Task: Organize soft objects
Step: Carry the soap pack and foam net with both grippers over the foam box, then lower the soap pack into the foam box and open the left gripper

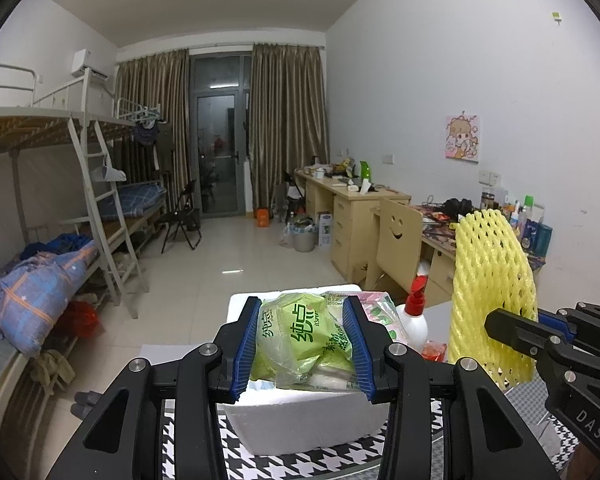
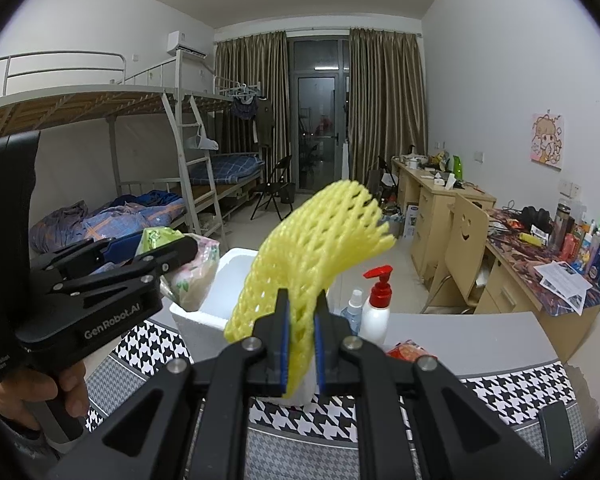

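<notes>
Item one: our left claw (image 1: pixel 305 344) clamps a green tissue pack (image 1: pixel 300 336) above the white foam box (image 1: pixel 300 420), possibly touching its contents. Item two: our right claw (image 2: pixel 300 340) pinches a yellow foam net (image 2: pixel 312 248), upright, right of the box, near a red-pump bottle (image 2: pixel 376 312) on the desk (image 2: pixel 480 336).

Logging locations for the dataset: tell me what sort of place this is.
Most likely a shared dormitory room: metal bunk beds with ladders line one wall, a row of cluttered wooden desks lines the other, and curtains flank a balcony door.
</notes>
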A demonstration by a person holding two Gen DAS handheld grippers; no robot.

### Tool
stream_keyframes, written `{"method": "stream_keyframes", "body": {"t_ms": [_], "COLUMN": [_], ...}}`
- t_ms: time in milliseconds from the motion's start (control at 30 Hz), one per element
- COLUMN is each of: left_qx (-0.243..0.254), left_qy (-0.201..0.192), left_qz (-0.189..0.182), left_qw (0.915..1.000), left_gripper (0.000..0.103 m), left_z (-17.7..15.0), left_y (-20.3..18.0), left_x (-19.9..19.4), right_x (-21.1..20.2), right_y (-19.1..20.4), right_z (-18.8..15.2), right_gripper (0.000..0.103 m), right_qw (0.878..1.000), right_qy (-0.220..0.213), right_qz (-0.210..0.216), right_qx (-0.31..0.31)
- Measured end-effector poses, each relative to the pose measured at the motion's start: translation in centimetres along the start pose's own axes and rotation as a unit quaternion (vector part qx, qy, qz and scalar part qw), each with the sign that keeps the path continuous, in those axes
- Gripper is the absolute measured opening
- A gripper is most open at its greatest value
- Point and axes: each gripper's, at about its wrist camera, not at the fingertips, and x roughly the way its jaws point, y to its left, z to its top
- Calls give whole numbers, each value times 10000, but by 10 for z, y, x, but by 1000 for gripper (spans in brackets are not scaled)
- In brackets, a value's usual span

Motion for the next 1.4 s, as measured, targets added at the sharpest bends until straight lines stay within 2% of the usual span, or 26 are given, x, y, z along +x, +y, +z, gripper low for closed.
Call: {"method": "stream_keyframes", "body": {"t_ms": [1233, 1400], "left_qx": [-62, -92], "left_qy": [622, 753], "left_qz": [241, 261], "left_qw": [9978, 9968], "left_gripper": [45, 63], "left_z": [-4, -8], "left_y": [15, 20], "left_x": [90, 100], "right_x": [56, 63], "right_y": [-5, -4], "right_z": [10, 11], "right_gripper": [13, 13], "right_qw": [9990, 9988], "right_qy": [434, 488], "right_qz": [-38, -67], "right_qx": [-44, -30]}}
